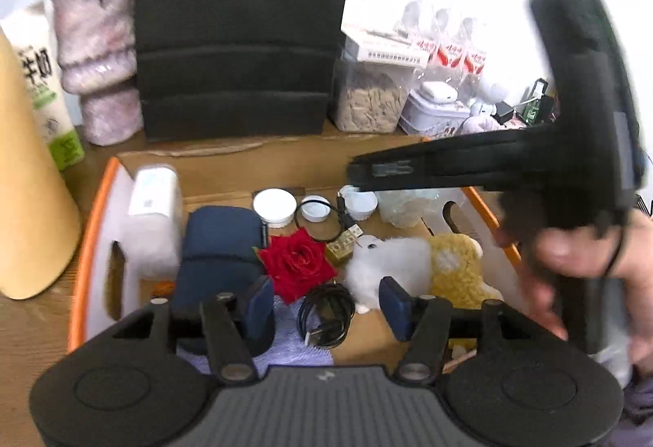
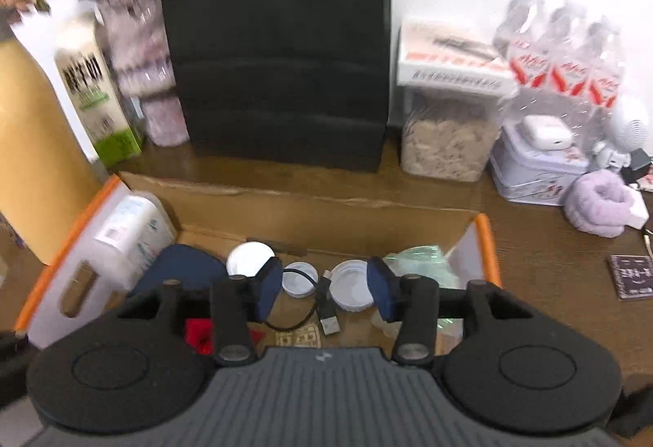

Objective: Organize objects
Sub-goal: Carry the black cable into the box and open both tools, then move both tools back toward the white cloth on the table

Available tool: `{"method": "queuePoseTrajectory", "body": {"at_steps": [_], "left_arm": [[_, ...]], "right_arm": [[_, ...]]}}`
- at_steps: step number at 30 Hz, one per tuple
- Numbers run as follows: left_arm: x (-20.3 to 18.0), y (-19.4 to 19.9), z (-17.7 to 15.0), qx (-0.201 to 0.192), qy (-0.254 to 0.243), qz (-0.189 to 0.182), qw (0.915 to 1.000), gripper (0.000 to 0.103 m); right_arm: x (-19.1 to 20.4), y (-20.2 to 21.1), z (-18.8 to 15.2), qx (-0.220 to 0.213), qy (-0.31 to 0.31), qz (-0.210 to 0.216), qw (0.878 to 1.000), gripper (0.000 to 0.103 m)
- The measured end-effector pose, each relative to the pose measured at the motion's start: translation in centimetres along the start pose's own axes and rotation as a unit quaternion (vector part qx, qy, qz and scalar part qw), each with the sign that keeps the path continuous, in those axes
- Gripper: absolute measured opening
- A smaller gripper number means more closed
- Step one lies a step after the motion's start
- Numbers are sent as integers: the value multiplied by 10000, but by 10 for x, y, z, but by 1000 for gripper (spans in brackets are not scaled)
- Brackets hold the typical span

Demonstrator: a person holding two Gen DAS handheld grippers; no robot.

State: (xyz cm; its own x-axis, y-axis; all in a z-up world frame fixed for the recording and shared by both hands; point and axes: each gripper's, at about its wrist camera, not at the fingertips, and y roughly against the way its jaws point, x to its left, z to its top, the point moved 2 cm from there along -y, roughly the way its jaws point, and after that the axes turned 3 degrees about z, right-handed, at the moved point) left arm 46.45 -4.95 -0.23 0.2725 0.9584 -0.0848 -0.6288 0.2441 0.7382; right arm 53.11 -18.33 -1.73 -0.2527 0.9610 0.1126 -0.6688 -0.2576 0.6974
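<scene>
Navy pads face each other across an empty gap on both my grippers: the left gripper [image 1: 326, 304] and the right gripper [image 2: 324, 290] each stand parted, with nothing pressed between them.

Under my left jaws, near the front edge of the cardboard box [image 1: 261, 161], lie a coiled black cable [image 1: 324, 318] and a red rose [image 1: 300, 263], the rose touching a navy pouch [image 1: 220, 247] towards the left wall. Just right of the gap a white plush toy [image 1: 387, 263] leans against a yellow plush toy [image 1: 457, 267]. My right hand [image 1: 591, 267] carries its gripper high over the box's right wall.

Through my right jaws I see the back of the box: two white lids [image 2: 300, 279], a short USB cable [image 2: 328, 318] between them, and a white jar [image 2: 249, 259] further left. A white bottle [image 2: 130, 234] stands in the back left corner, crumpled clear plastic [image 2: 424, 261] in the back right.

Everything looks gathered loosely here for sorting, I judge; neither gripper has claimed a piece, and the cable sits nearest my left jaws.
</scene>
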Motion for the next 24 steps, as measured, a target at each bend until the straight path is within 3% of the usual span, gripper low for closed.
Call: {"method": "queuePoseTrajectory", "body": {"at_steps": [6, 10, 15, 19, 24], "left_arm": [[-2, 54, -23, -265, 88, 252, 9993, 67], [-6, 107, -59, -665, 124, 378, 9970, 82], [-12, 167, -122, -971, 274, 300, 9944, 85], [-20, 200, -168, -1148, 191, 199, 9930, 89], [-38, 218, -213, -1337, -42, 521, 9896, 90]], "right_arm": [[3, 71, -27, -158, 197, 71, 9997, 71], [12, 139, -75, -486, 249, 295, 9981, 82], [26, 212, -151, -881, 262, 442, 9948, 95], [38, 248, -208, -1034, 114, 466, 9935, 97], [64, 270, -261, -1189, 461, 303, 9914, 100]]}}
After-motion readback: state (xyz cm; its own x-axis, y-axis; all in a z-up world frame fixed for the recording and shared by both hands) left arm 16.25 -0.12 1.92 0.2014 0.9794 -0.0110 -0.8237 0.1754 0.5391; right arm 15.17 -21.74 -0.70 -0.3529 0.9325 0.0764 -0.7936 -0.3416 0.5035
